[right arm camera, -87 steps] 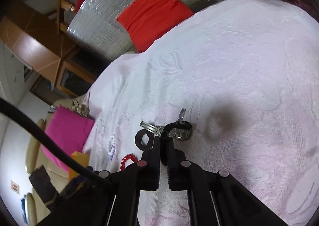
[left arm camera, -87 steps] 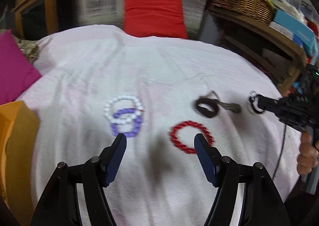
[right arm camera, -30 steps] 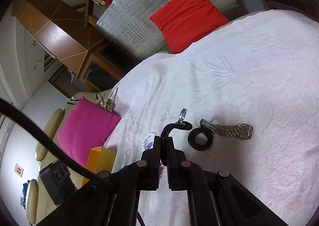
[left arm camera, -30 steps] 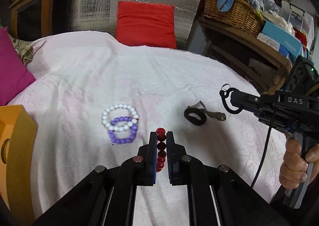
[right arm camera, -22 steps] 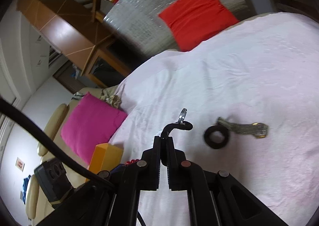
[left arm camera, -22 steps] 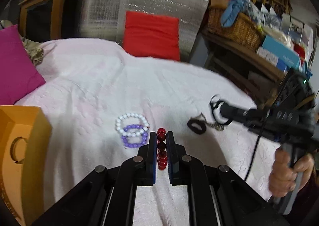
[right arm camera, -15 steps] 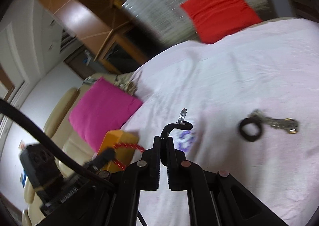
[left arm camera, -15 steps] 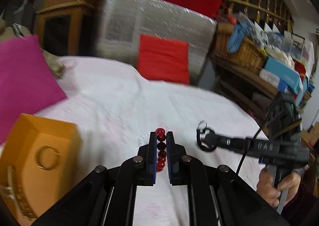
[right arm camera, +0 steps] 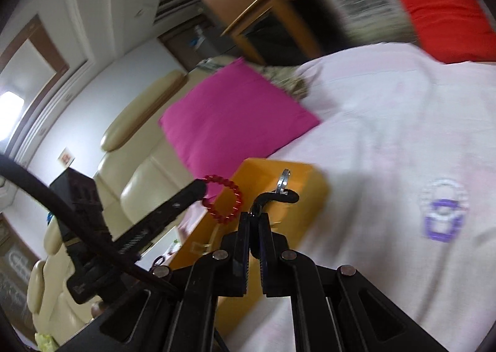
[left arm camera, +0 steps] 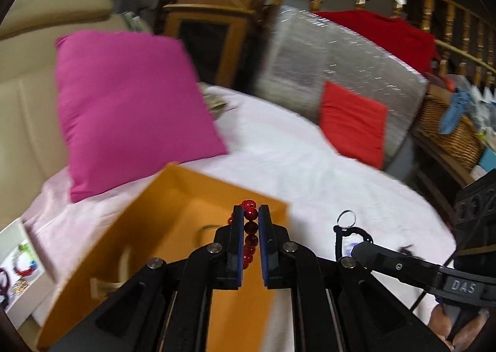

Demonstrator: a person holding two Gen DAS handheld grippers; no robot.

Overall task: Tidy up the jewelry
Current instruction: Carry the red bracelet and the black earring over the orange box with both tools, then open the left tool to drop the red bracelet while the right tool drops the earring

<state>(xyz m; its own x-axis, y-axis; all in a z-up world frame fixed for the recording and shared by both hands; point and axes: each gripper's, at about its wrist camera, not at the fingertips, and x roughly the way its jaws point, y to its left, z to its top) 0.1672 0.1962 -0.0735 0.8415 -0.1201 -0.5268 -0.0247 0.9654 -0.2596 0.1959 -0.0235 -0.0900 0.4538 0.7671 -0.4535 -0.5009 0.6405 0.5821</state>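
Note:
My left gripper [left arm camera: 250,218] is shut on a red bead bracelet [left arm camera: 250,229] and holds it over the open orange box [left arm camera: 148,228]. In the right wrist view the bracelet [right arm camera: 222,198] hangs from the left gripper's tip above the box [right arm camera: 310,187]. My right gripper [right arm camera: 254,221] is shut on a black cord with a silver ring [right arm camera: 282,183], held near the box's right side; it also shows in the left wrist view [left arm camera: 347,218]. White and purple bead bracelets [right arm camera: 443,209] lie overlapped on the pale pink bedspread [right arm camera: 387,122].
A magenta cushion [left arm camera: 124,104] leans behind the box. A red cushion [left arm camera: 352,122] and a silver padded panel [left arm camera: 334,48] stand at the back. A wicker basket [left arm camera: 449,131] sits on a shelf at right. A cream sofa [right arm camera: 136,166] is at left.
My left gripper has swung left with the red bracelet, from over the bedspread to above the orange box. My right gripper followed left with the cord and ring.

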